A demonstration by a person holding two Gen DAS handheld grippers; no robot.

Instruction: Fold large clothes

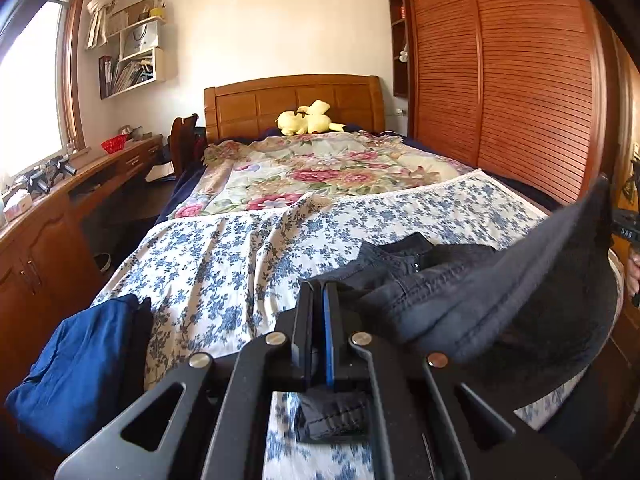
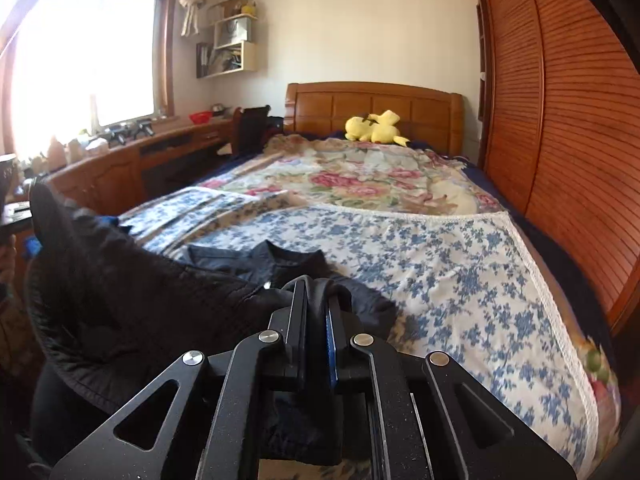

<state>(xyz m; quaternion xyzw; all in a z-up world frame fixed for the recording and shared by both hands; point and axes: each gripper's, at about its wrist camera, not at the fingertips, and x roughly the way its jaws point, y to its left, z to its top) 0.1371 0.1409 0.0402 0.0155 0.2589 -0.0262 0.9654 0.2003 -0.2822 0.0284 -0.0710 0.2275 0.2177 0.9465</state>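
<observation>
Left wrist view: a dark garment (image 1: pixel 460 292) is seen lifted at the near end of a bed (image 1: pixel 248 248), its hem clamped between the closed fingers of the left gripper (image 1: pixel 322 300). A fold of the same cloth is seen hanging below the jaws, while the rest is raised to the right, where the edge of the other tool is glimpsed. A blue folded garment (image 1: pixel 76 364) is laid at the near left corner of the bed, apart from the dark one.

From the right wrist view, the right gripper (image 2: pixel 318 300) is likewise shown pressed together on the dark garment (image 2: pixel 160 300) — cloth is bunched over and between its pads. The collar end of the garment is spread flat on the blue-flowered sheet (image 2: pixel 460 272), just beyond the fingertips, and the lifted part is stretched away to the left.

Farther up the bed a rose-patterned quilt (image 2: pixel 360 180) is spread, and a yellow plush toy (image 2: pixel 374 126) is propped against the wooden headboard (image 2: pixel 376 106). A slatted wardrobe (image 2: pixel 560 120) is seen on the right — a desk (image 2: pixel 132 160) below a bright window (image 2: pixel 84 64) on the left.
</observation>
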